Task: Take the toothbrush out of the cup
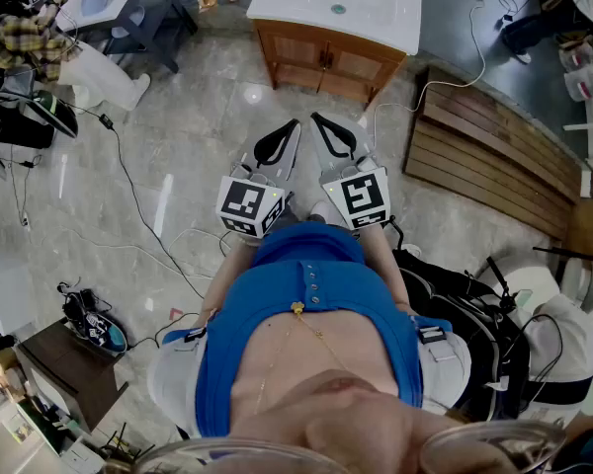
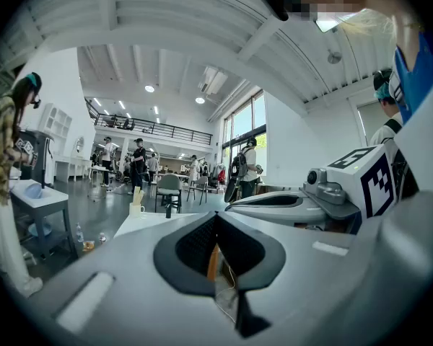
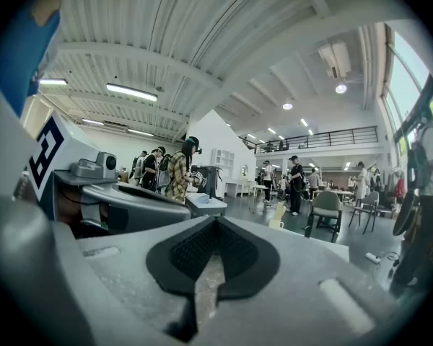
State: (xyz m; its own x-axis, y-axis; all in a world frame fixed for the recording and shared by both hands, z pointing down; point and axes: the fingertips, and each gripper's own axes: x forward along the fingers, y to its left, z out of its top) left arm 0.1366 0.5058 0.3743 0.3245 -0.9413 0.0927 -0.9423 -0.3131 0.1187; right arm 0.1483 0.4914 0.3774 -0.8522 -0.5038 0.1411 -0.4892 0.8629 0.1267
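Note:
A white cup [image 2: 136, 208] with pale sticks, likely toothbrushes, stands on the far end of a white sink top [image 2: 148, 222]; it is small and far ahead. The same cup [image 3: 277, 220] shows in the right gripper view. From the head view the white top [image 1: 376, 13] sits on a wooden cabinet [image 1: 321, 62], and I cannot make out the cup there. My left gripper [image 1: 282, 138] and right gripper [image 1: 326, 128] are held side by side near the person's body, well short of the cabinet. Both are shut with nothing between the jaws.
A slatted wooden panel [image 1: 494, 156] lies on the floor at the right. Cables [image 1: 128, 196] run across the tiled floor at the left. A small stand with a basin [image 1: 109, 3] is at the far left, with a person in a plaid shirt [image 1: 20, 42]. A black bag [image 1: 465, 309] sits near right.

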